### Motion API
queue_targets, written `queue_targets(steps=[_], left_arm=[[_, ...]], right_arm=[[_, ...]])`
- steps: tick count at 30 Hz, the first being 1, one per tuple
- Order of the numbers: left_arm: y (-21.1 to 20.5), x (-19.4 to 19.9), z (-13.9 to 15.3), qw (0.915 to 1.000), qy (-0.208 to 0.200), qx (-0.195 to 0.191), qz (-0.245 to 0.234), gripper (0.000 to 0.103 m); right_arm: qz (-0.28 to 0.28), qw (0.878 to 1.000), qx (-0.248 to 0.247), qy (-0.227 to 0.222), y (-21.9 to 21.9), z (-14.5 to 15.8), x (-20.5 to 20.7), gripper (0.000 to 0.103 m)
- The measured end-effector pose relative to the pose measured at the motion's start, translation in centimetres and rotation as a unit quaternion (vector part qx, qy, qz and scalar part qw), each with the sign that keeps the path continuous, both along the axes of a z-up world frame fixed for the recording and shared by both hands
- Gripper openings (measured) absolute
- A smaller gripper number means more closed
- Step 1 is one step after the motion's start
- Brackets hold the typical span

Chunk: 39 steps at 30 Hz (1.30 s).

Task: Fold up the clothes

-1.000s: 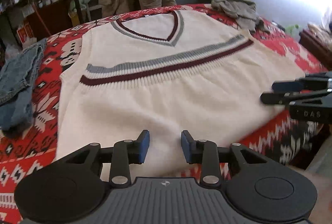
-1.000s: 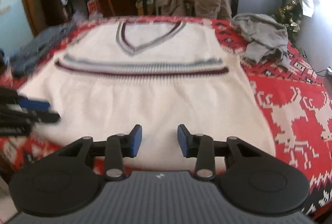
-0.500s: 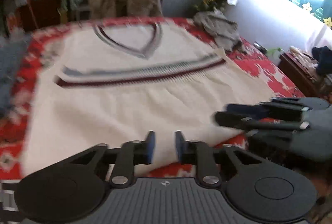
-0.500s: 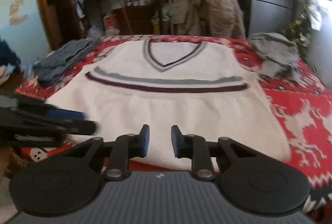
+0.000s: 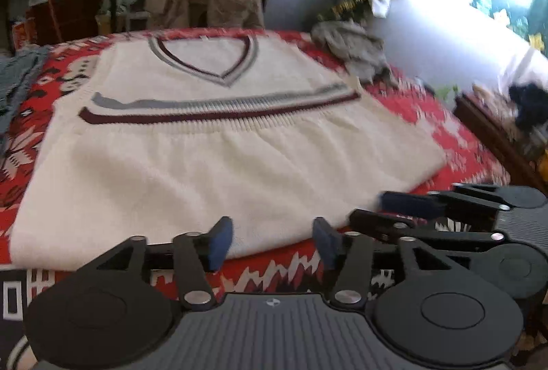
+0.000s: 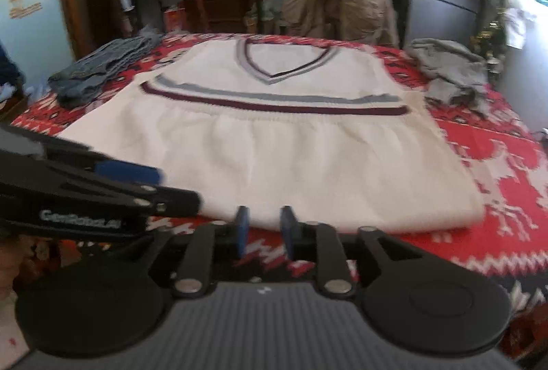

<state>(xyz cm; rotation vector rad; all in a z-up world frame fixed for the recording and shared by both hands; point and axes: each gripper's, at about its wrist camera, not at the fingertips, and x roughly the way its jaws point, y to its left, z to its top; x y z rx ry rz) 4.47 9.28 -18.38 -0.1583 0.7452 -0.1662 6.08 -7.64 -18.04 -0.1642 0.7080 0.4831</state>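
sweater point(image 5: 212, 164) flat, neckline far, hem near | left claw point(image 5: 272, 241) opening, empty | right claw point(image 6: 263, 231) opening, empty

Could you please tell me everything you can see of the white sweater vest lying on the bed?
The sweater vest is a cream, sleeveless knit with a V-neck trimmed in grey and maroon, and a grey and a maroon stripe across the chest above a ribbed band. It lies flat, front up and unfolded, on the red patterned blanket, neck pointing away. Neither gripper appears to touch it; the jeans and grey garment lie apart from it.
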Motion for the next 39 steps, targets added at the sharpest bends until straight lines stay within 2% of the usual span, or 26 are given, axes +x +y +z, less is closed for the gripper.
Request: queue_targets(steps=[1,2,3,8,12,14,18,22,23,24,26,33,35,37,38,39], left_arm=[[0.0,-0.1,0.0,0.9999,-0.006,0.003,0.008,0.075],[-0.1,-0.3,0.0,0.9998,-0.010,0.005,0.016,0.078],[-0.1,-0.4,0.1,0.9996,-0.015,0.008,0.023,0.078],[-0.3,-0.9,-0.4,0.9974,-0.035,0.012,0.062,0.077],[-0.3,-1.2,-1.2,0.9967,-0.024,0.024,0.073,0.078],[-0.4,-1.2,-1.2,0.9966,-0.023,0.029,0.074,0.083],[-1.1,-1.0,-1.5,0.9948,-0.017,0.062,0.079,0.086],[-1.4,-1.0,-1.7,0.9939,-0.014,0.079,0.075,0.088],[-1.5,-1.0,-1.7,0.9938,-0.012,0.082,0.074,0.092],[-1.6,-0.9,-1.8,0.9940,-0.009,0.084,0.070,0.101],[-1.9,-0.8,-1.9,0.9941,-0.004,0.089,0.061,0.103],[-2.3,-0.6,-2.0,0.9932,0.003,0.100,0.059,0.103],[-2.9,-0.5,-2.1,0.9910,0.006,0.122,0.056,0.103],[-3.1,-0.5,-2.0,0.9903,0.006,0.126,0.058,0.103],[-3.0,-0.6,-1.9,0.9904,0.004,0.124,0.061,0.100],[-2.9,-0.7,-1.8,0.9906,0.002,0.121,0.064,0.087]], right_arm=[[-0.014,1.000,-0.001,-0.007,-0.4,0.2,-0.2,0.049],[-0.025,1.000,-0.001,-0.012,-0.7,0.4,-0.2,0.053],[-0.032,0.999,0.000,-0.014,-1.0,0.6,-0.2,0.062],[-0.056,0.998,-0.012,-0.024,-2.1,0.9,-0.3,0.076],[-0.063,0.998,-0.006,-0.023,-2.6,0.7,-0.4,0.094],[-0.068,0.997,-0.004,-0.023,-2.8,0.6,-0.4,0.101],[-0.075,0.997,-0.010,0.003,-2.8,-0.2,0.4,0.102],[-0.098,0.994,-0.021,0.034,-3.1,-1.1,1.0,0.102],[-0.105,0.993,-0.021,0.041,-3.2,-1.3,1.2,0.102],[-0.112,0.992,-0.022,0.046,-3.4,-1.4,1.3,0.102],[-0.129,0.990,-0.027,0.056,-3.8,-1.7,1.7,0.102],[-0.136,0.989,-0.028,0.058,-3.9,-1.7,1.9,0.102],[-0.144,0.988,-0.033,0.056,-3.9,-1.6,1.9,0.102],[-0.149,0.987,-0.016,0.049,-4.5,-1.2,1.8,0.102],[-0.151,0.987,-0.004,0.045,-4.9,-1.0,1.6,0.102],[-0.153,0.987,0.009,0.041,-5.3,-0.7,1.5,0.102]])
